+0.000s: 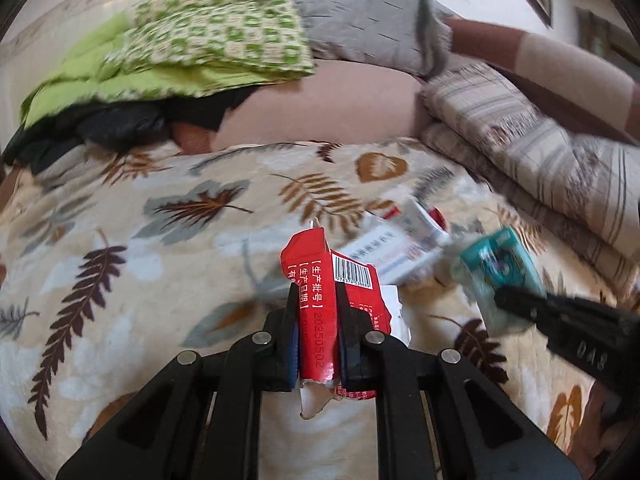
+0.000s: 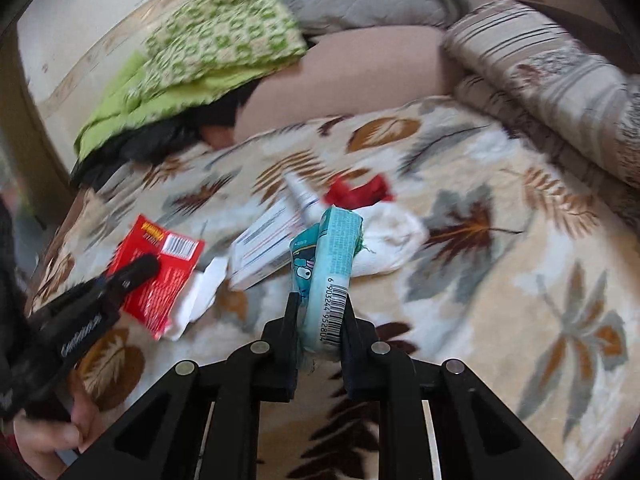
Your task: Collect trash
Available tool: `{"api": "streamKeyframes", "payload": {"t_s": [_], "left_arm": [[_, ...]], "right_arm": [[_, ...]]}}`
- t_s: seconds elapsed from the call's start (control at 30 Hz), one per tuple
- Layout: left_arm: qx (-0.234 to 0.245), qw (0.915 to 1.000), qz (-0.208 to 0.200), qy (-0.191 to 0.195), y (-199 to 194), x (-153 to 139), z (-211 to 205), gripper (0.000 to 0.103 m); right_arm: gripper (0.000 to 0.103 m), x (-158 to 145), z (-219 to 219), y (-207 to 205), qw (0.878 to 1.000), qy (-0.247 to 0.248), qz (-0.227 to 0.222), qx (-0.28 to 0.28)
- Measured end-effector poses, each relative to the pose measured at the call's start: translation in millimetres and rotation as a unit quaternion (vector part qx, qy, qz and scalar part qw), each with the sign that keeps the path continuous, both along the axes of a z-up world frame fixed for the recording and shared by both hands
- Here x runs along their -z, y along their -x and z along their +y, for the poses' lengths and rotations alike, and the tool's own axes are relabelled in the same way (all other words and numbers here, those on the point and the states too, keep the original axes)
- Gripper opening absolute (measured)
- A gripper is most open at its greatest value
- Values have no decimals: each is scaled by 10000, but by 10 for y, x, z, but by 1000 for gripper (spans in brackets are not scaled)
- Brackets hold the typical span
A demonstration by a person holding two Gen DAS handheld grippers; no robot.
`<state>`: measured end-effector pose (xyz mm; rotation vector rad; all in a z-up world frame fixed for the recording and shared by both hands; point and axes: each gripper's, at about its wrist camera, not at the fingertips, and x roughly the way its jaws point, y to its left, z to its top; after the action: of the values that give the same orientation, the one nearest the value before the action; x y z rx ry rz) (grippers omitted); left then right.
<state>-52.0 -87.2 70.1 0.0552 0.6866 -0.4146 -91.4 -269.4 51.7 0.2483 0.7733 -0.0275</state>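
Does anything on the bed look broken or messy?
Yes. The red box pinched in the left tool is squashed flat, with a torn white edge. The teal packet in the right tool is crumpled. A white box and a red scrap lie scattered on the leaf blanket.

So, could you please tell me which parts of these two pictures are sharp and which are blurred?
Left wrist view: the red packet in the left gripper is crisp, the teal pack smeared. Right wrist view: the teal pack's barcode is readable, the bedding blurred. Both views bend at the edges.
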Motion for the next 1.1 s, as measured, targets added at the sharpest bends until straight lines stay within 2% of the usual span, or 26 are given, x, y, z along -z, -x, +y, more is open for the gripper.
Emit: {"api": "streamKeyframes", "payload": {"t_s": [0.17, 1.1], "left_arm": [[274, 9975, -323, -567, 129, 55, -270, 13], [177, 9938, -716, -829, 180, 10, -291, 13]], "right_arm": [[18, -27, -146, 19, 9998, -52, -14, 206], [18, -123, -126, 177, 9996, 76, -161, 215]]}}
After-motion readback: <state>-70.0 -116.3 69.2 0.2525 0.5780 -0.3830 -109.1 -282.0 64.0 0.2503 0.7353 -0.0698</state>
